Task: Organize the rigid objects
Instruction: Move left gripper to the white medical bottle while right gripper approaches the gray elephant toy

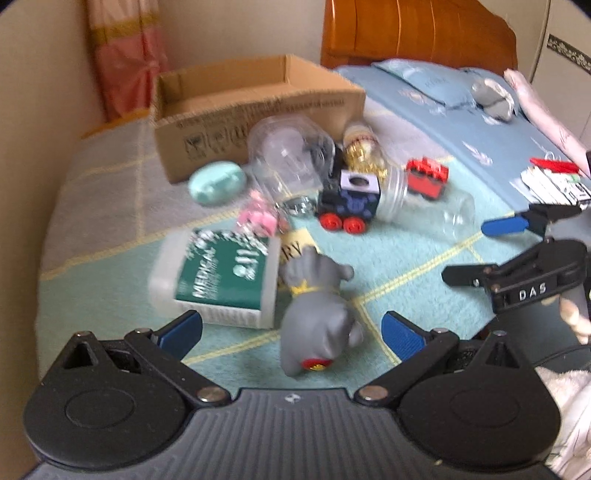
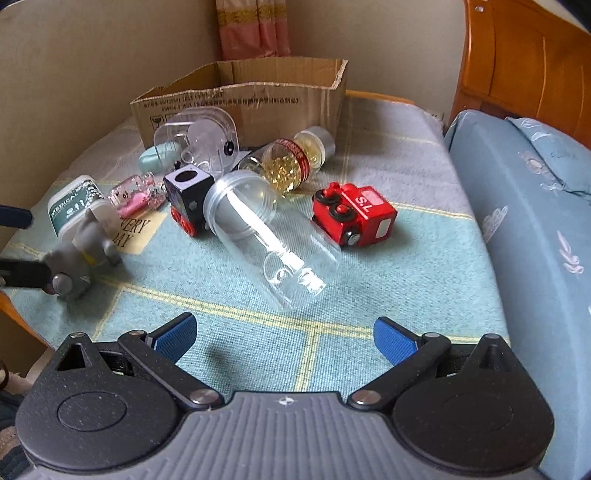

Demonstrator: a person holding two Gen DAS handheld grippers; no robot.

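Ahead, both claws released: left claw (image 1: pixel 291 330) straddles grey dog figurine (image 1: pixel 317 317) (untouched); clear jar (image 2: pixel 273 236) before right claw (image 2: pixel 284 338).

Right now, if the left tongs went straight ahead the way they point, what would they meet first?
Probably the grey toy dog, lying between the open left tongs and just ahead of them. The medical box sits left of that line, though blur makes depth uncertain.

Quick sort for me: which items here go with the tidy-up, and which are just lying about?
Job items: cardboard box, grey dog figure, red toy train, black toy train, clear jar, capsule bottle, medical box.

Lying about: pillow, curtain, headboard.
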